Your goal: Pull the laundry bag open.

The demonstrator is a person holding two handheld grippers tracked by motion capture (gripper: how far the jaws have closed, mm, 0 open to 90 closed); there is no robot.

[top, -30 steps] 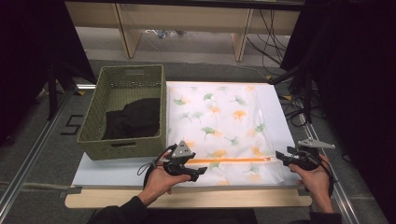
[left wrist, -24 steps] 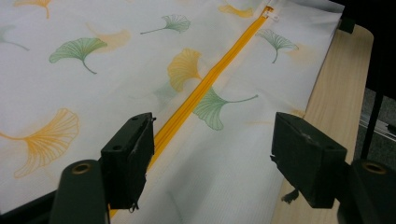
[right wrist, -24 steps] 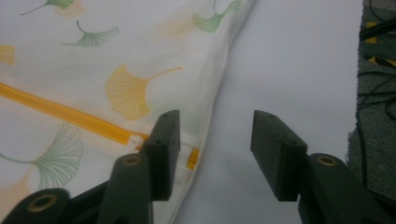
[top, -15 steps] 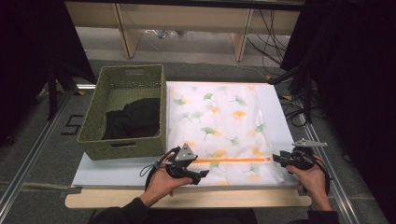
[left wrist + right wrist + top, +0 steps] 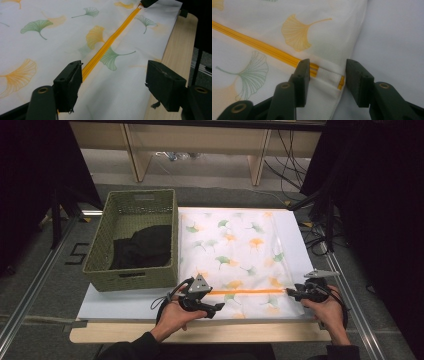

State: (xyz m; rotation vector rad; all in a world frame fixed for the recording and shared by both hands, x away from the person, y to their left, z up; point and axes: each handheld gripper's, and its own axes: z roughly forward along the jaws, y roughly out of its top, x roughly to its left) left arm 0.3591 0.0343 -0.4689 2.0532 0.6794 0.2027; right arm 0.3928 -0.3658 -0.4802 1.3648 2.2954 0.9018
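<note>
The soft, light pillowcase (image 5: 319,30) lies flat under both grippers, my right gripper (image 5: 325,72) half-closed and straddling the white tab (image 5: 329,75) at the orange zipper's (image 5: 257,46) end, where I'd pinch; my left gripper (image 5: 113,77) hangs wide.

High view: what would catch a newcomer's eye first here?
The white pillowcase printed with green and orange leaves, spread across the table, with its bright orange zipper running along the near edge. The left claw and right claw sit at the zipper's two ends. To the left stands a woven green basket with dark cloth inside.
</note>
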